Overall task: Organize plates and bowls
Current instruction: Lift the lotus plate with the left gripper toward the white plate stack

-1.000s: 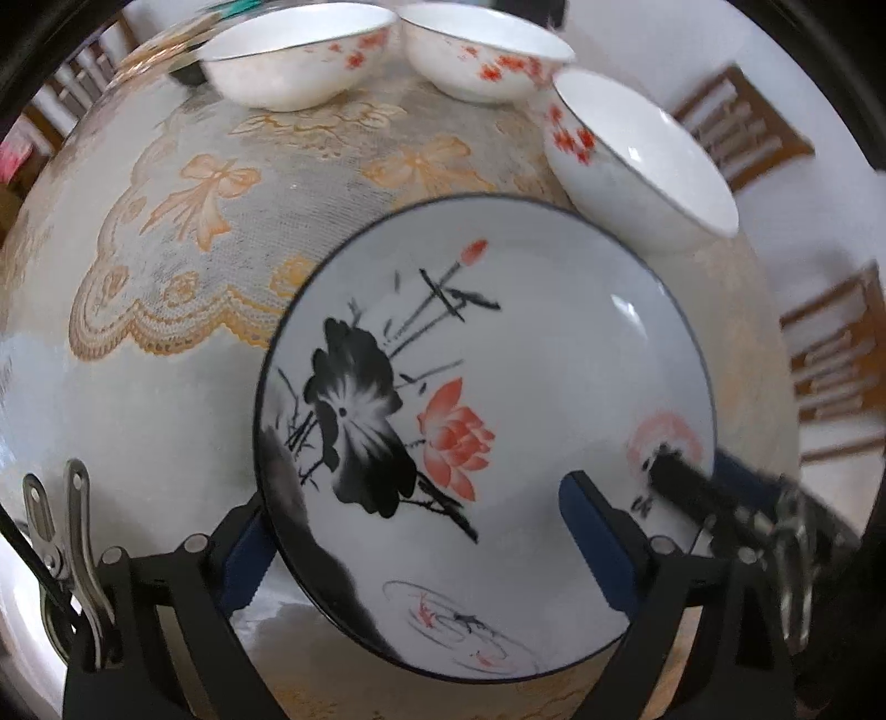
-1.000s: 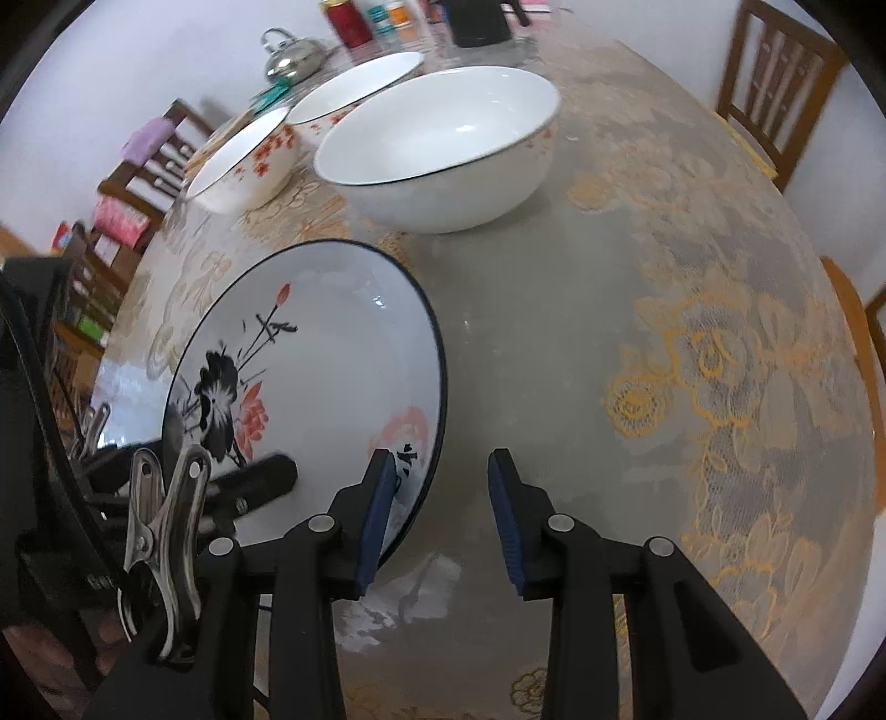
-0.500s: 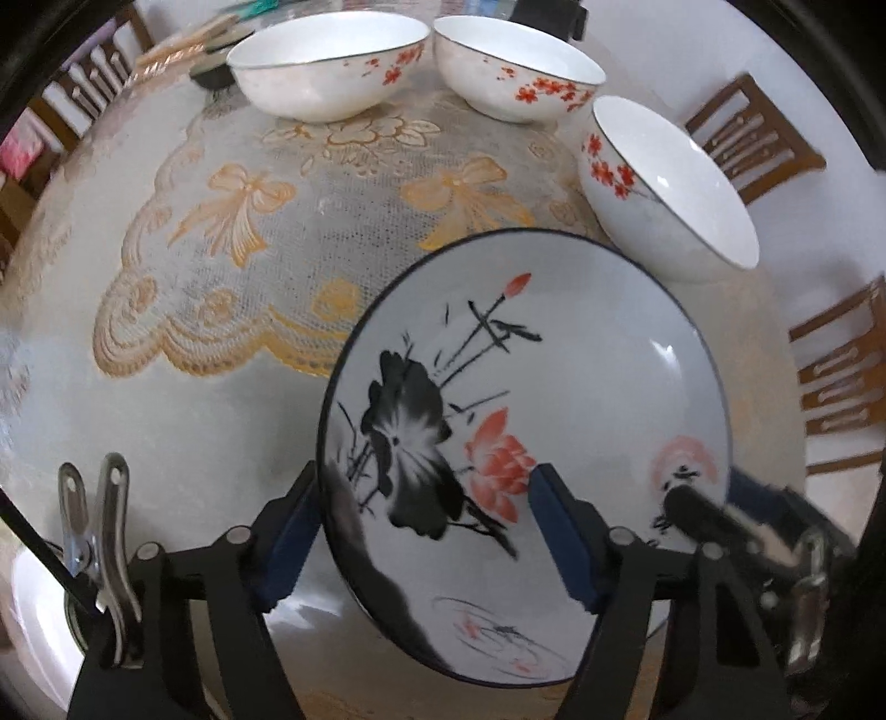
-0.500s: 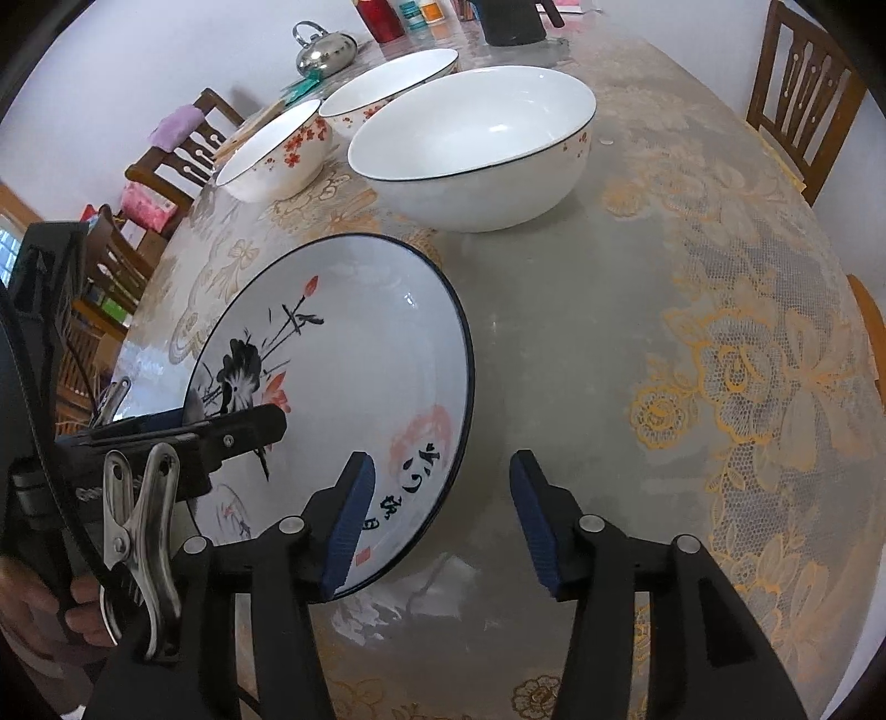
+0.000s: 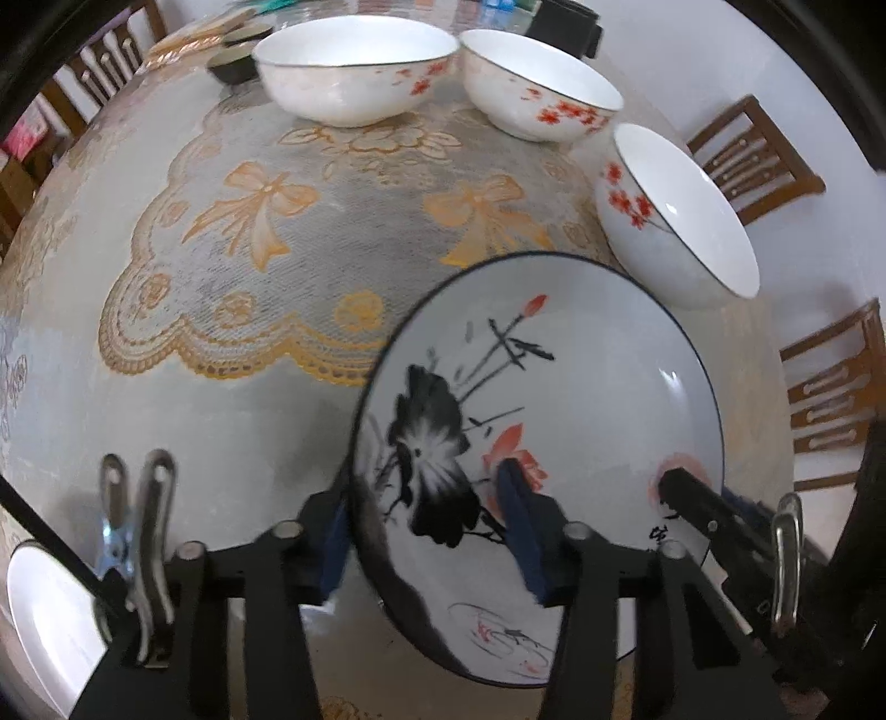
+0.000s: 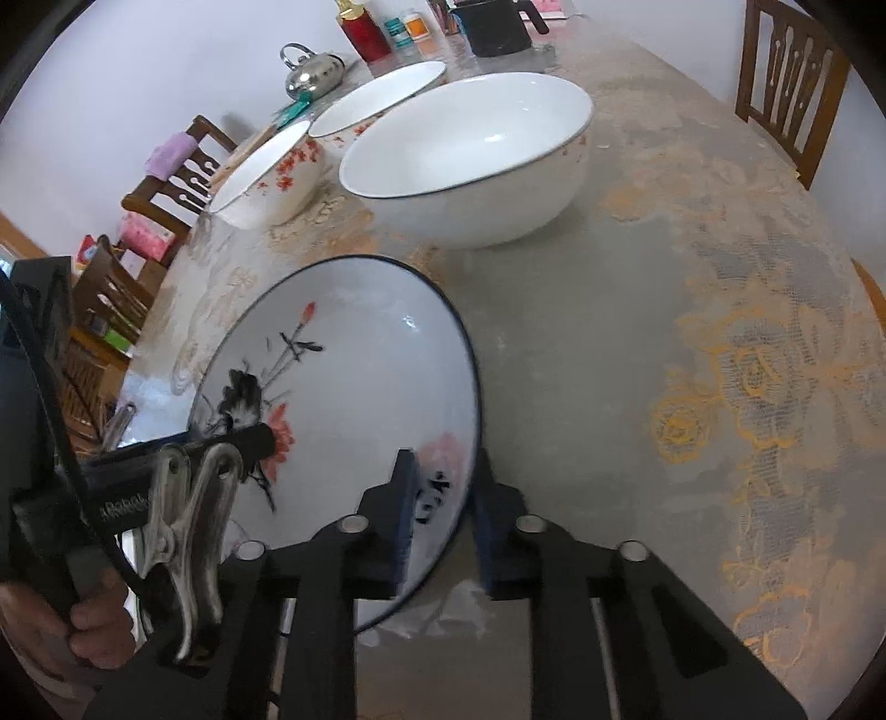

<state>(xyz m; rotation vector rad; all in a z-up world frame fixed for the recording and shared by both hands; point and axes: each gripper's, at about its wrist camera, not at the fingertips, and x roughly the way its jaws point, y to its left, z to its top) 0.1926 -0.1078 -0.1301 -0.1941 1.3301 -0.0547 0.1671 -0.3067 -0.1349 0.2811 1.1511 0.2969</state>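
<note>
A large plate with an ink lotus painting (image 5: 554,421) (image 6: 354,399) is held tilted above the table. My left gripper (image 5: 429,531) has its jaws around the plate's left rim, one finger under it and one on its face. My right gripper (image 6: 440,509) is shut on the plate's right rim. Three white bowls with red blossoms stand beyond: a wide one (image 5: 354,66), a middle one (image 5: 537,88) and a near one (image 5: 675,216). In the right wrist view the near bowl (image 6: 470,160) looks largest.
The table (image 6: 720,310) carries a lace cloth with orange flowers. A kettle (image 6: 313,72), bottles and a dark jug (image 6: 493,25) stand at its far end. Wooden chairs (image 5: 753,155) surround it. A white plate (image 5: 44,626) lies at lower left.
Both grippers have narrowed onto the plate's opposite rims. The plate has lifted at one side and shifted right in the left wrist view.
</note>
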